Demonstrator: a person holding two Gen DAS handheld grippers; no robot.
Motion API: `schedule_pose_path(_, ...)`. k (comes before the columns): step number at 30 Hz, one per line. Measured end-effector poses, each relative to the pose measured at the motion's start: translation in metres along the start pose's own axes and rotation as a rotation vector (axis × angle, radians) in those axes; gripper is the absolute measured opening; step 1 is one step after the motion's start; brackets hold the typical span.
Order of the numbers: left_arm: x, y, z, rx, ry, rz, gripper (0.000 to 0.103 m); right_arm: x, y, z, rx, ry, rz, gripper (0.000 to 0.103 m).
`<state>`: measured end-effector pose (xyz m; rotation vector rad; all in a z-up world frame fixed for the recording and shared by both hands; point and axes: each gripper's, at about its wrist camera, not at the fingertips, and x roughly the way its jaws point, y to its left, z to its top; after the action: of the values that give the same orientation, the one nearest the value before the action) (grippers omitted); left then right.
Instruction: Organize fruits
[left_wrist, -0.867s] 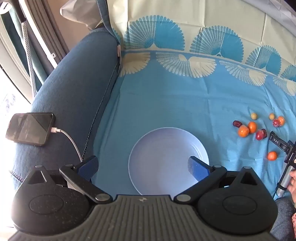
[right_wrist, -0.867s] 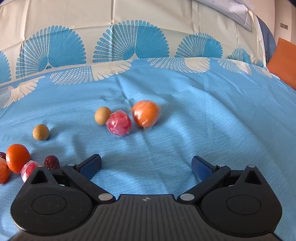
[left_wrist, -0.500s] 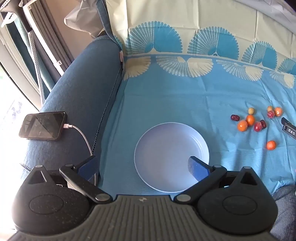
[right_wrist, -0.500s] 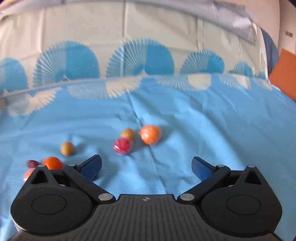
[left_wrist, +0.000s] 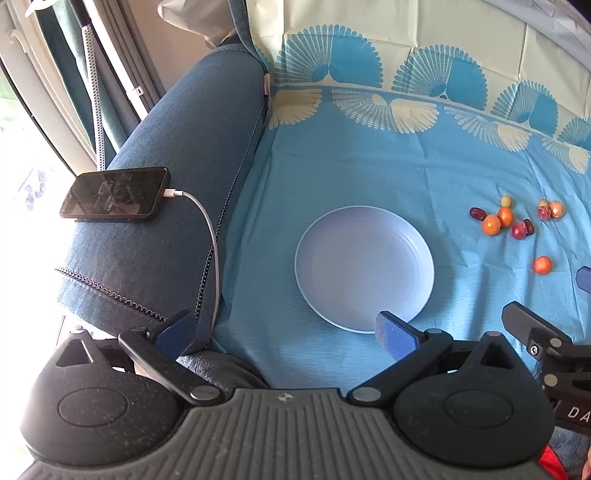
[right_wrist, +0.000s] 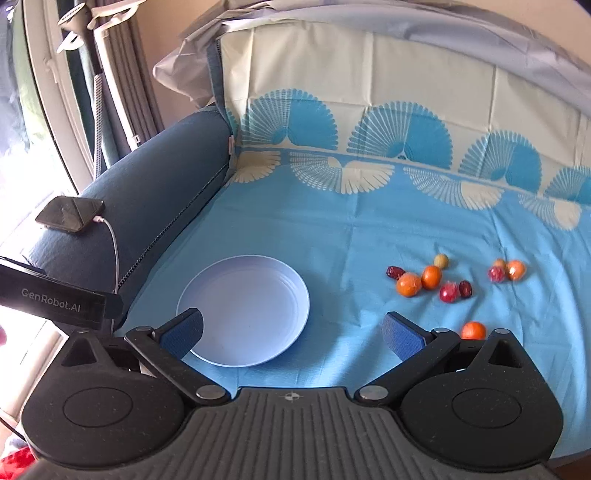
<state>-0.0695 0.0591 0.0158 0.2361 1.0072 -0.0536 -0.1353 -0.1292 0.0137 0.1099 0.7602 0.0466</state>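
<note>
An empty pale lilac plate (left_wrist: 364, 267) (right_wrist: 243, 310) lies on the blue patterned cloth. To its right is a scatter of small fruits: oranges (right_wrist: 409, 285) (left_wrist: 491, 225), red dates (right_wrist: 395, 272), wrapped red fruits (right_wrist: 448, 293), a yellowish one (right_wrist: 441, 260), and one lone orange (right_wrist: 473, 330) (left_wrist: 542, 265) nearer me. My left gripper (left_wrist: 284, 338) is open and empty above the plate's near edge. My right gripper (right_wrist: 291, 332) is open and empty too, held back over the plate's right rim; part of it (left_wrist: 546, 343) shows in the left wrist view.
A dark blue sofa arm (left_wrist: 177, 177) borders the cloth on the left, with a black phone (left_wrist: 116, 199) (right_wrist: 70, 213) on a white charging cable (left_wrist: 207, 236). Curtains and a window lie beyond. The cloth runs up a backrest (right_wrist: 369, 85) behind.
Both grippers have pulled back and risen. The right one swung left, so the plate and sofa arm now show in its view and the fruits look smaller.
</note>
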Motion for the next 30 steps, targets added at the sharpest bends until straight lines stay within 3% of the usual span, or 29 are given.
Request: schedule_pose_path(30,-0.024,-0.005,-0.010,0.011,-0.045,0.006,0.103,-0.016,0.027,0.005,-0.032,0.012,0.001,0.103)
